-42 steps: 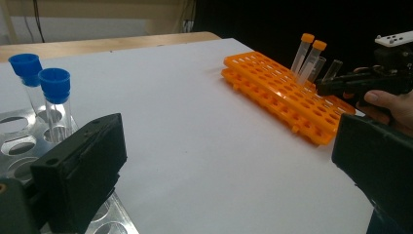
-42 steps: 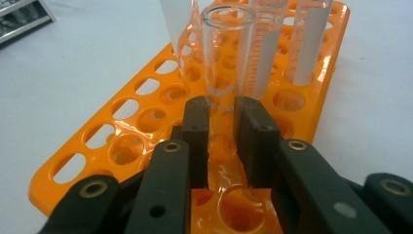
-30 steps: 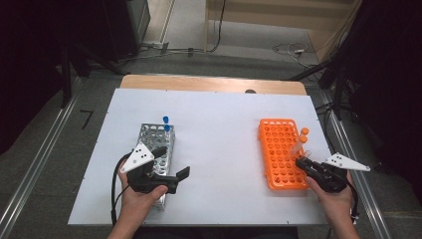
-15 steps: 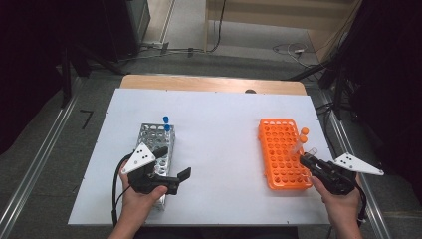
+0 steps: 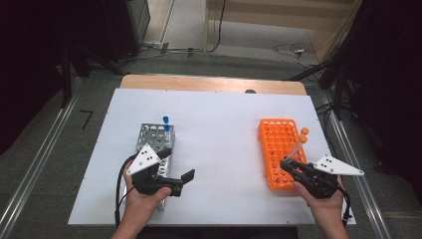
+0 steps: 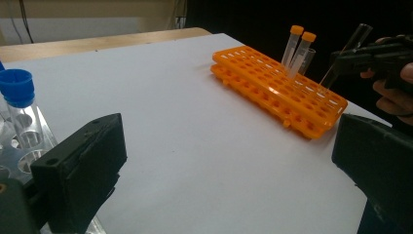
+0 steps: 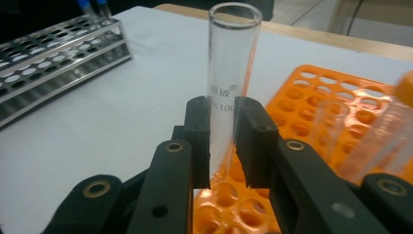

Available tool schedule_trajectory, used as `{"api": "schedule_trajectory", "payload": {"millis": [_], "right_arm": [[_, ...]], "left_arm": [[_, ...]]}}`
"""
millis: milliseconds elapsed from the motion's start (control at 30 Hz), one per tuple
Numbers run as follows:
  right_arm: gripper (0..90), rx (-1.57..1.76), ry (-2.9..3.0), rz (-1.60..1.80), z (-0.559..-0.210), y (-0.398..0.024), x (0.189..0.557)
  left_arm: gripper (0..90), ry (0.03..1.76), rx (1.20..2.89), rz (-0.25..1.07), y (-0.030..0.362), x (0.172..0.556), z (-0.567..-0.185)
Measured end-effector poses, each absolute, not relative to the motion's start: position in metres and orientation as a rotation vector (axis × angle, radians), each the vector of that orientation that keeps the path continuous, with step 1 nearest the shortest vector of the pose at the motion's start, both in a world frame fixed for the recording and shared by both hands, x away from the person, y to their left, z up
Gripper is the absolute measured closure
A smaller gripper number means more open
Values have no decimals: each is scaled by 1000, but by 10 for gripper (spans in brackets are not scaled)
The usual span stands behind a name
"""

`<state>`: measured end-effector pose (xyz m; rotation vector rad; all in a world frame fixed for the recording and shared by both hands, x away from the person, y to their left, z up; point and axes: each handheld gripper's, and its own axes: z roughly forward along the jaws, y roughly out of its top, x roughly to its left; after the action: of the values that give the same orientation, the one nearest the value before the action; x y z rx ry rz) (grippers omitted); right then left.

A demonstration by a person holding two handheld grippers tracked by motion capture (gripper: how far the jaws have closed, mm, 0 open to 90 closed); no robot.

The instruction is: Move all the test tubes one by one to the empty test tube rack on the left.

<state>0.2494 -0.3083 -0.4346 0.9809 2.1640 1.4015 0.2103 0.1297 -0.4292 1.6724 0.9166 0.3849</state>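
My right gripper [image 5: 291, 167] [image 7: 221, 129] is shut on a clear glass test tube [image 7: 233, 53] [image 6: 347, 51], held tilted over the near right part of the orange tube rack [image 5: 278, 149] [image 6: 272, 90]. The tube's lower end meets the rack's top; I cannot tell whether it sits in a hole. Two orange-capped tubes [image 5: 301, 135] [image 6: 298, 46] stand in the rack at its right side. My left gripper [image 5: 176, 165] [image 6: 229, 163] is open and holds nothing, beside the near end of a metal rack [image 5: 152, 137] [image 7: 53, 46]. That rack holds two blue-capped tubes [image 5: 166, 123] at its far end.
The racks stand on a white table top [image 5: 219, 134] with a wooden strip [image 5: 209, 83] along its far edge. An uncapped clear tube [image 7: 328, 129] stands in the orange rack. Cables and dark floor lie beyond the table.
The right hand has shifted slightly over the near right end of the orange rack with the glass tube in its grip. The left hand and gripper have stayed put.
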Motion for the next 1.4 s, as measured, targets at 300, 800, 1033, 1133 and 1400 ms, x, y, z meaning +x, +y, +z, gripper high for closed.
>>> {"api": "schedule_trajectory", "payload": {"millis": [300,800,1033,1133,1400], "right_arm": [[739,933,2247,1434,-443,-280,247],[739,856,2347,1439,-444,-235,256],[739,810,2389,1434,-442,-214,266],[738,787,2408,1442,-441,-206,269],[739,732,2467,1490,-446,-189,266]], "left_arm": [[0,893,1686,365,121,210,-429],[0,853,1721,344,101,216,-428],[2,825,1728,339,91,224,-423],[2,817,1729,339,87,228,-421],[18,802,1742,320,80,232,-423]]}}
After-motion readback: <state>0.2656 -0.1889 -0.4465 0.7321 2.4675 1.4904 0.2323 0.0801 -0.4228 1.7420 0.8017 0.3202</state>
